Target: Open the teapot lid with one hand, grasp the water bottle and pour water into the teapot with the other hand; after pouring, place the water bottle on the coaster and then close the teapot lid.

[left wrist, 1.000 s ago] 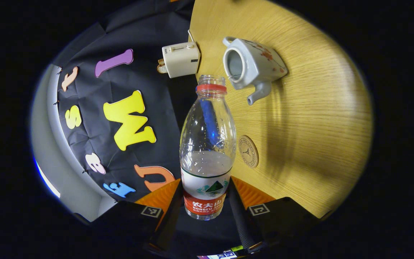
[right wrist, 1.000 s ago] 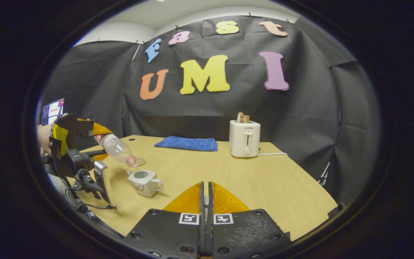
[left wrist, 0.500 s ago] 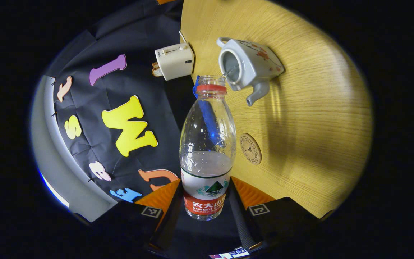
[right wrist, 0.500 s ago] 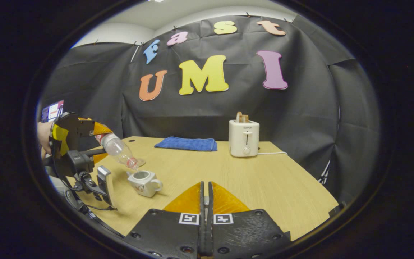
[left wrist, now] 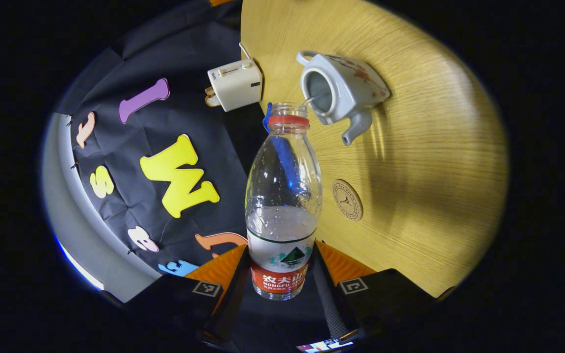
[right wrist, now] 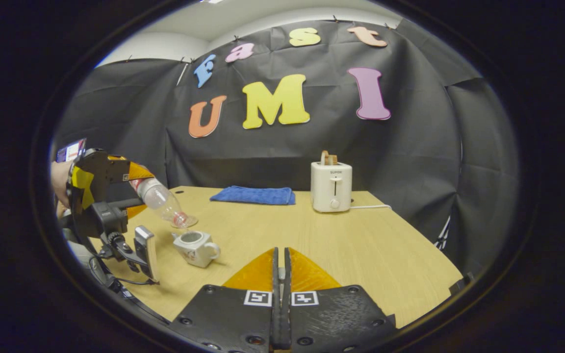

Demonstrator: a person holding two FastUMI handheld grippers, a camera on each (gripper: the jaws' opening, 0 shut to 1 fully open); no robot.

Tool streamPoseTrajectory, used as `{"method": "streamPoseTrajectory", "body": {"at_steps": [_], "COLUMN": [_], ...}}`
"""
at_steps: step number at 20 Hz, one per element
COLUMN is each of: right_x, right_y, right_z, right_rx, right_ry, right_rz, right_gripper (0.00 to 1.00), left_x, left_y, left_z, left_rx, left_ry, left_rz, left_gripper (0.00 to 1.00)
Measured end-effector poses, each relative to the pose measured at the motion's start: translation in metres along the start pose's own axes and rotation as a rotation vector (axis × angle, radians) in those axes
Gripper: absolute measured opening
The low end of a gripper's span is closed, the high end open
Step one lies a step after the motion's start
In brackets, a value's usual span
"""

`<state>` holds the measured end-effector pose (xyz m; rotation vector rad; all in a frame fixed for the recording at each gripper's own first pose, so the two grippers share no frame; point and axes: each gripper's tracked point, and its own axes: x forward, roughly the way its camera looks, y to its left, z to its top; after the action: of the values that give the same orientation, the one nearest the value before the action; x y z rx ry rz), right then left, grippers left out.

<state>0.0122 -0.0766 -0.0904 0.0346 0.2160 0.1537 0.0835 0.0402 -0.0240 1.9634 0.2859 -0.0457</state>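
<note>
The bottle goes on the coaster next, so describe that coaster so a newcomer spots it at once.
Start at the wooden table and find the white teapot with its lid off. The coaster lies flat on the tabletop, apart from the teapot, on the side its spout points to. It is the only small round disc there, with a dark ringed emblem.
</note>
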Motion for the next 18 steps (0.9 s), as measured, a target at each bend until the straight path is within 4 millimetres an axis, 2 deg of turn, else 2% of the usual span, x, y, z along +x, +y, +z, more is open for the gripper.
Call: {"method": "streamPoseTrajectory", "body": {"at_steps": [18], "right_x": [-0.0007], "right_y": [-0.0070], "right_z": [-0.0010], "right_rx": [0.020], "right_ry": [-0.010], "right_rz": [-0.007], "right_gripper": [0.00], "left_x": [0.0024], "left_y": [0.0059], "left_z": [0.0013], "left_rx": [0.076], "left_ry": [0.013], "left_rz": [-0.007], "left_gripper": [0.73]}}
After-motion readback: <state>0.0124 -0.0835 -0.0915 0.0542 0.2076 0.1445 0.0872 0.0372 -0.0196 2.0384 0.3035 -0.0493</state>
